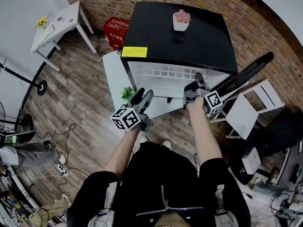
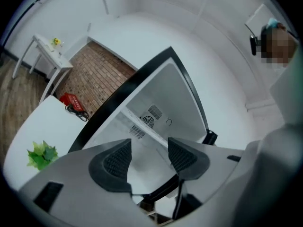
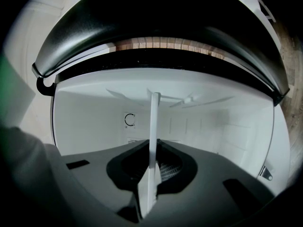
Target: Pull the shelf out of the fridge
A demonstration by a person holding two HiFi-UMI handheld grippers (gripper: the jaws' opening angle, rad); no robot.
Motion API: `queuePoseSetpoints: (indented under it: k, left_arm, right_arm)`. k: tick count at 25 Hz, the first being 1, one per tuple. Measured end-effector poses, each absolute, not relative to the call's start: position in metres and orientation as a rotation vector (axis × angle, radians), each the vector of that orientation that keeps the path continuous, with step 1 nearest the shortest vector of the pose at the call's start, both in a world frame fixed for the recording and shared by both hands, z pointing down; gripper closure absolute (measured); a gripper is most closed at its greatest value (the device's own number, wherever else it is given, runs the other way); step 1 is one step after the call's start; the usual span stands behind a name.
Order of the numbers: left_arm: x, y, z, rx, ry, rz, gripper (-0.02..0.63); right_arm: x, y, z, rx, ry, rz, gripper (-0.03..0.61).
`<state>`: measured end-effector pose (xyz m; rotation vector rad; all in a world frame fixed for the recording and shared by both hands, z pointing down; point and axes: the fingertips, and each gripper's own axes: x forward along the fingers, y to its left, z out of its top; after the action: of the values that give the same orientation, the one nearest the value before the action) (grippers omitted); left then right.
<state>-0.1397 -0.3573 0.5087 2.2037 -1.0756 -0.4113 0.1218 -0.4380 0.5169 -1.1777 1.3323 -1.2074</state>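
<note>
The black fridge (image 1: 180, 37) stands against the brick wall (image 1: 265, 27) with its opening facing the person and its door (image 1: 253, 67) swung out to the right, the door's dark edge running diagonally past the right gripper (image 1: 198, 83). That gripper reaches level into the right part of the opening and is clenched on the thin white front edge of the shelf (image 3: 152, 136), which the right gripper view shows edge-on, pinched between the two dark pads (image 3: 170, 167), with the rest of it running back into the white interior. The left gripper (image 1: 142, 98) hangs just outside the opening's lower left corner, released, its pads (image 2: 116, 160) spread with only the fridge's interior showing between them. Close on the left of the fridge lies a low white tabletop (image 1: 113, 74) carrying a small green plant (image 1: 127, 93), just beside the left gripper. On the right a white folding frame (image 1: 246, 112) stands near the door's edge. Wood floor (image 1: 80, 93) shows between the person's feet and the fridge front, and it widens out to the left
</note>
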Motion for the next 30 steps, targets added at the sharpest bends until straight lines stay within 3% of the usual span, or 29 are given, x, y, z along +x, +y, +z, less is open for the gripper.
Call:
queuePoseSetpoints:
  k: [12,23,30]
  left_arm:
    - [-0.135,-0.401,0.503,1.735,-0.954,-0.836,0.38]
    - [-0.126,-0.426,0.507,1.57,-0.902,-0.933,0.397]
    - [-0.123,-0.435,0.507,1.521,-0.885,-0.977,0.454]
  right_arm:
    - [0.122,-0.438,0.521,-1.188,1.342,-1.22,0.549]
    - [0.119,-0.431,0.519,-1.172,1.367,-1.225,0.549]
    - [0.117,-0.421,0.518,-1.165,1.379,-1.238,0.549]
